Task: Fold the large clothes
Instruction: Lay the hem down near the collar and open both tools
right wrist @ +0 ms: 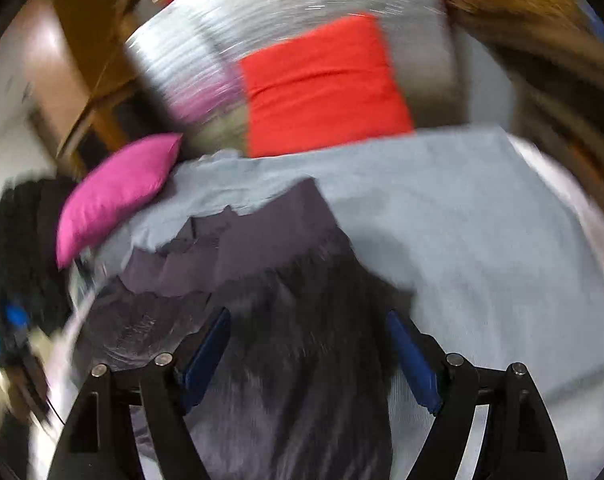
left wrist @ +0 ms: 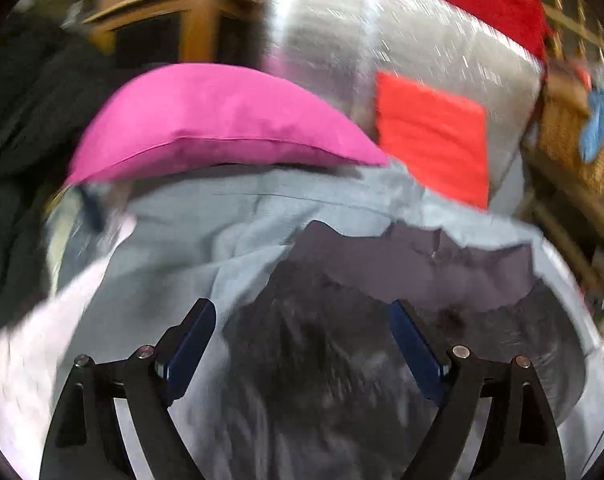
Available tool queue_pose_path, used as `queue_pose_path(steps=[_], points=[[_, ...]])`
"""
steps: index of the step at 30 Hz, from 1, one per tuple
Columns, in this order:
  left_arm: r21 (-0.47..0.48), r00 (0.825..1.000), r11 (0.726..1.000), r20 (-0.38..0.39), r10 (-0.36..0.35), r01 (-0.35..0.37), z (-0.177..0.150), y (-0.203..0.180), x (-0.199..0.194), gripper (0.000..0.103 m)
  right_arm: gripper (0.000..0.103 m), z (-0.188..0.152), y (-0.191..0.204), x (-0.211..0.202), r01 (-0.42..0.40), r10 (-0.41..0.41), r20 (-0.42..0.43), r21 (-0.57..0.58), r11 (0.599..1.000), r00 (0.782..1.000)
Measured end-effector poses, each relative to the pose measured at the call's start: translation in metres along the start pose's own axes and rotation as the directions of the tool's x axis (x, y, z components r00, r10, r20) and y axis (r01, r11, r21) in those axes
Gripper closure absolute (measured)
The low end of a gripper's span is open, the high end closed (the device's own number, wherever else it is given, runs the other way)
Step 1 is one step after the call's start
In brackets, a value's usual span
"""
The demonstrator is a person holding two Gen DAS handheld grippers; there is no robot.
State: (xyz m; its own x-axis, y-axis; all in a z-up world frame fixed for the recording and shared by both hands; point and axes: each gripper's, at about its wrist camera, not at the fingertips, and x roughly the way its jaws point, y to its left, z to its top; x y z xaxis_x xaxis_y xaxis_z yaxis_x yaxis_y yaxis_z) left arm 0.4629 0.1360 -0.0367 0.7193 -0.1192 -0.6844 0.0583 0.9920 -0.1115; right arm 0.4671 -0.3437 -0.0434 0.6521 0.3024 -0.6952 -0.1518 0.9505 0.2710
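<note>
A large dark garment (left wrist: pixel 342 344) with a fuzzy black part and a smooth purple-grey lining (left wrist: pixel 442 268) lies on a light blue sheet (left wrist: pixel 229 224). My left gripper (left wrist: pixel 304 312) is open, its blue pads (left wrist: pixel 191 348) spread over the garment, holding nothing. In the right wrist view the same garment (right wrist: pixel 302 340) and its purple-grey lining (right wrist: pixel 241 248) lie on the sheet (right wrist: pixel 482 240). My right gripper (right wrist: pixel 308 320) is open above the black part, empty. Both views are blurred by motion.
A pink pillow (left wrist: pixel 221 120) (right wrist: pixel 117 188) lies at the far edge of the sheet. A red-orange cushion (left wrist: pixel 434 132) (right wrist: pixel 322 84) rests against a grey backrest (left wrist: pixel 362 32). Wooden furniture (left wrist: pixel 161 20) stands behind, with wicker shelving (left wrist: pixel 570 132) to the right. Dark clothing (right wrist: pixel 17 232) is piled on the left.
</note>
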Motion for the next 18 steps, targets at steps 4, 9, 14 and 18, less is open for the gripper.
queue_pose_path(steps=[4,9,14,18], points=[[0.142,0.993,0.989,-0.119,-0.013,0.030,0.028,-0.011,0.051,0.014,0.021,0.027,0.012,0.048,0.017,-0.032,-0.111,-0.135,0.991,0.993],[0.222,0.975,0.974,-0.219,0.017,0.033,0.039,-0.026,0.104,0.014,0.021,0.042,-0.009,0.079,-0.003,-0.012,-0.153,-0.100,0.995,0.988],[0.162,0.956,0.986,-0.292,0.002,0.048,0.034,-0.027,0.136,0.014,0.021,0.052,-0.016,0.104,-0.058,0.049,-0.166,-0.047,0.997,0.985],[0.138,0.958,0.990,-0.287,0.028,0.013,0.029,-0.027,0.147,0.078,0.028,0.052,-0.009,0.120,-0.068,0.053,-0.198,-0.071,0.995,0.979]])
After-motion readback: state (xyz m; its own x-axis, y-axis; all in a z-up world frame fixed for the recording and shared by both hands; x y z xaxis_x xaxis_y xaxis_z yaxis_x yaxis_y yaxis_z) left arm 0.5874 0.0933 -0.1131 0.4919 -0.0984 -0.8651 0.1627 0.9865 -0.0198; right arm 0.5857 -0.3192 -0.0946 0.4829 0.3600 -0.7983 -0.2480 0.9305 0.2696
